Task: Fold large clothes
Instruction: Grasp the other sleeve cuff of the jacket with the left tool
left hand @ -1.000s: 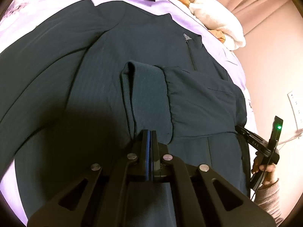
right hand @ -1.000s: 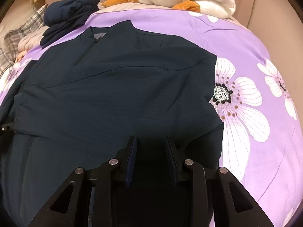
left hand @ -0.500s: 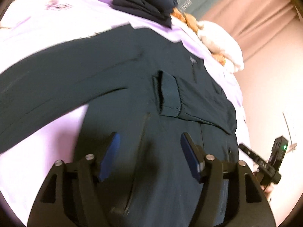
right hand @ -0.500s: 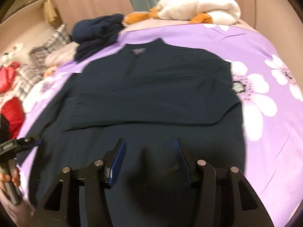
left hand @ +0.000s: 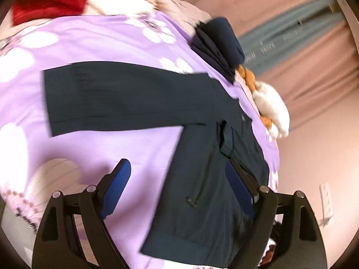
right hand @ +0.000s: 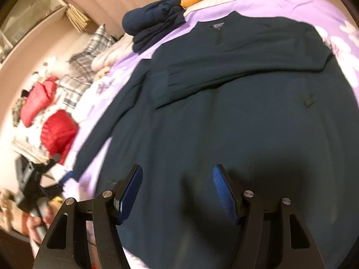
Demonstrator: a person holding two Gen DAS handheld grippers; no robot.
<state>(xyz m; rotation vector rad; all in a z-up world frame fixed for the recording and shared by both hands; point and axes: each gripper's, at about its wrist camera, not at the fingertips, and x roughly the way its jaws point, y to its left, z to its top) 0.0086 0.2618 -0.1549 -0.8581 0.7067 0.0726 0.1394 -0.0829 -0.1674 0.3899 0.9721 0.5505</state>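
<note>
A large dark navy jacket (right hand: 246, 112) lies flat on a purple flowered bedspread (left hand: 89, 44). One sleeve is folded across its chest (right hand: 224, 76); the other sleeve (left hand: 116, 98) stretches out flat over the bedspread. My left gripper (left hand: 177, 188) is open and empty, above the jacket's left side and hem (left hand: 179, 244). My right gripper (right hand: 177, 192) is open and empty, above the jacket's lower body. The left gripper also shows at the lower left of the right wrist view (right hand: 31, 183), held by a hand.
A folded stack of navy clothes (right hand: 154, 22) sits at the head of the bed, next to orange and white plush bedding (left hand: 269, 107). Red garments (right hand: 56, 132) and plaid cloth (right hand: 89, 53) lie to the left. Pink curtains (left hand: 303, 71) hang behind.
My left gripper let go of the folded sleeve cuff, opened and swung left toward the outstretched sleeve. My right gripper opened wider and pulled back, turning left.
</note>
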